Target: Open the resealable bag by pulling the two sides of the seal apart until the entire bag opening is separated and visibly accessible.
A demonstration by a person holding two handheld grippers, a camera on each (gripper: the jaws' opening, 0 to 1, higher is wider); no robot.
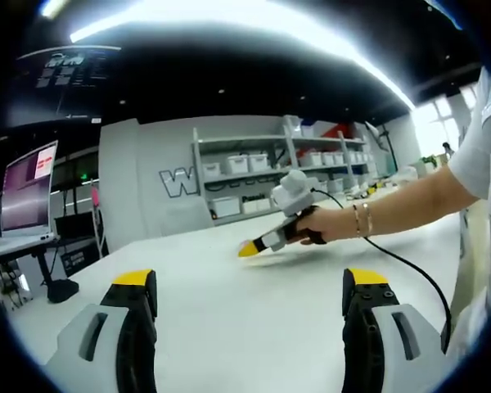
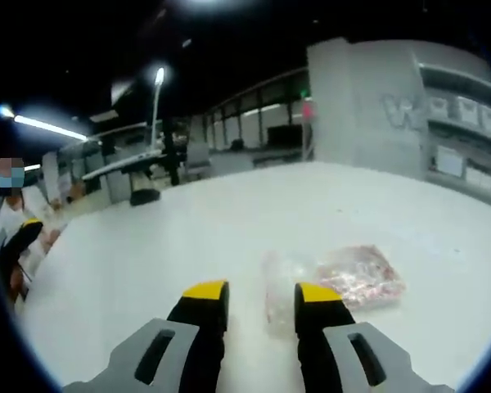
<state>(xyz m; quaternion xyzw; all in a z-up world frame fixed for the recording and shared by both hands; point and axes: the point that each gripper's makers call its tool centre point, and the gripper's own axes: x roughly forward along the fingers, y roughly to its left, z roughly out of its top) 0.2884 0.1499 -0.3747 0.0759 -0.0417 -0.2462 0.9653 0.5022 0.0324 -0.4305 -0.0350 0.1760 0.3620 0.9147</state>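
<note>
Right now your left gripper [image 1: 250, 291] hovers over the bare white counter [image 1: 229, 319] with its jaws spread wide and nothing between them. Your right gripper [image 2: 262, 299] holds its jaws at a narrower gap, still parted, just short of the resealable bag [image 2: 335, 282], which lies flat on the counter with pinkish contents showing through the clear plastic. In the left gripper view, your right hand [image 1: 323, 223] holds that gripper low over the counter.
</note>
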